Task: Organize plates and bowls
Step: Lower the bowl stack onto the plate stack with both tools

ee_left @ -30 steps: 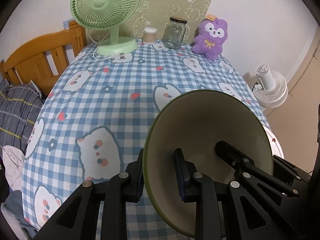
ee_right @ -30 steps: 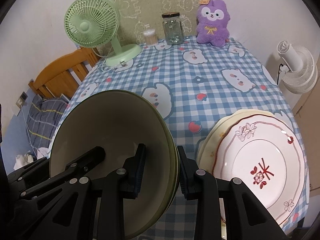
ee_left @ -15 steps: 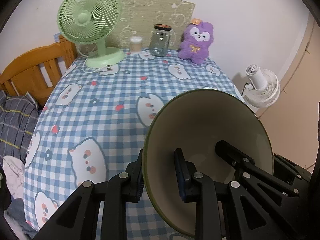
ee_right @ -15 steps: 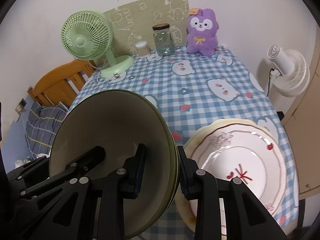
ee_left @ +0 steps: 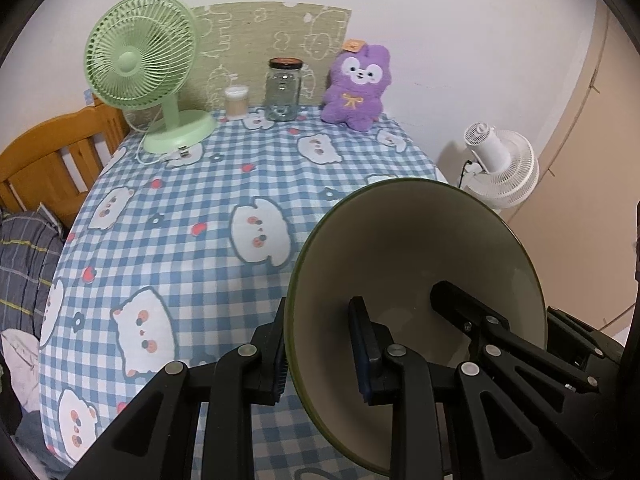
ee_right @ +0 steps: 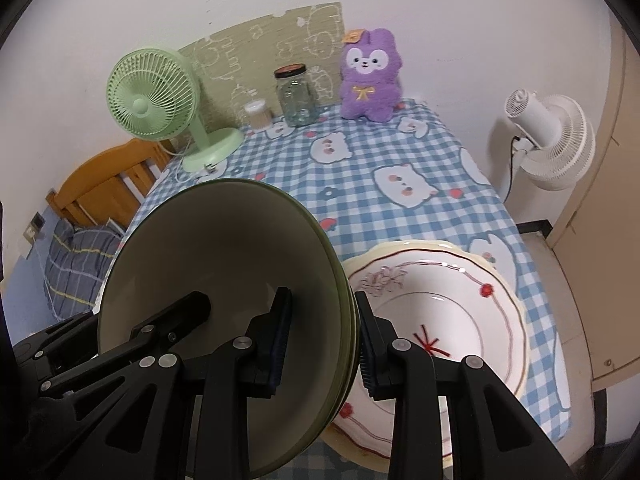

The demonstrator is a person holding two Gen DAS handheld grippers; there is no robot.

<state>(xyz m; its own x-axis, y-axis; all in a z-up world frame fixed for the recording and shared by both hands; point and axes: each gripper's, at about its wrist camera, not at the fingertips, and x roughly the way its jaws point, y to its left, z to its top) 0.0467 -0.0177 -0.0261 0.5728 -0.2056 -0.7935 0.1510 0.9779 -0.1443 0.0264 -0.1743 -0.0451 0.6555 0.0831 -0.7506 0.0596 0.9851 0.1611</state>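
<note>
A stack of olive-green bowls [ee_left: 416, 248] with cream insides hangs tilted above the near edge of the checked table, held from both sides. My left gripper [ee_left: 320, 344] is shut on its left rim, and my right gripper [ee_right: 322, 334] is shut on the opposite rim of the bowl stack [ee_right: 224, 256]. Each view shows the other gripper reaching into the bowl: the right gripper's fingers [ee_left: 480, 328] and the left gripper's fingers [ee_right: 160, 332]. A stack of white plates [ee_right: 460, 312] with red trim lies on the table just right of the bowls, partly hidden by my right fingers.
At the back of the blue-checked tablecloth [ee_left: 180, 240] stand a green fan [ee_left: 140, 64], a small swab pot [ee_left: 236, 100], a glass jar [ee_left: 284, 90] and a purple plush [ee_left: 356, 88]. A white fan [ee_left: 500, 168] is off the right edge, a wooden bed frame [ee_left: 48, 160] to the left.
Both grippers have lifted the bowl stack and drawn back from the table together. More of the table and wall now shows, and the plates sit lower and nearer the centre in the right view.
</note>
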